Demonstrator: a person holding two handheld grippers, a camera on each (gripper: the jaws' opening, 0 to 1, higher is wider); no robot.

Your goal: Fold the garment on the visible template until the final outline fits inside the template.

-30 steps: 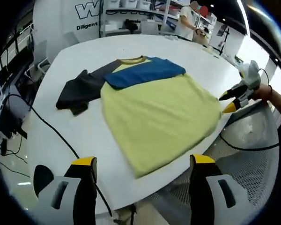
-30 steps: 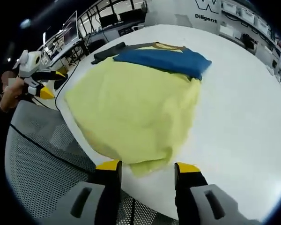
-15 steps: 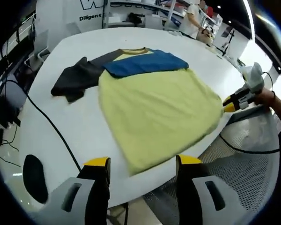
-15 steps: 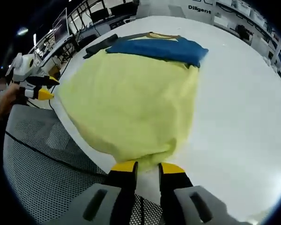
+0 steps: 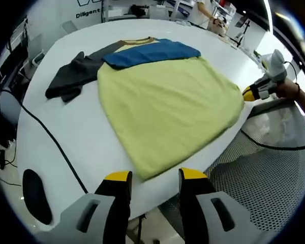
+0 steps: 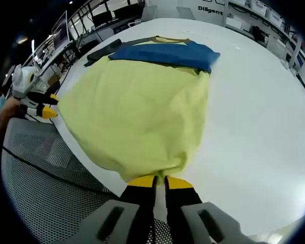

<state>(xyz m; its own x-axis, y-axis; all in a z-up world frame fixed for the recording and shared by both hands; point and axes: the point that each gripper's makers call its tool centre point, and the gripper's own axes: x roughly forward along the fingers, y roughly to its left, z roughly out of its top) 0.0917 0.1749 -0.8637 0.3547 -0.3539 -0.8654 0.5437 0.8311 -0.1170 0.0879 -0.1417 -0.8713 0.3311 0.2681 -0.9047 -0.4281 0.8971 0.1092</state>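
The garment (image 5: 162, 96), yellow with a blue sleeve and a dark one, lies spread on the white bench (image 5: 66, 127). The right gripper (image 6: 159, 181) has its jaws clamped on the garment's hem corner at the bench edge. The left gripper (image 5: 155, 176) hovers at the other hem corner, jaws apart.

A round white worktop (image 5: 66, 132) carries a yellow, blue and grey garment (image 5: 162, 107) spread flat. A black cable (image 5: 51, 140) trails across the worktop beside the garment's grey sleeve (image 5: 73, 76).
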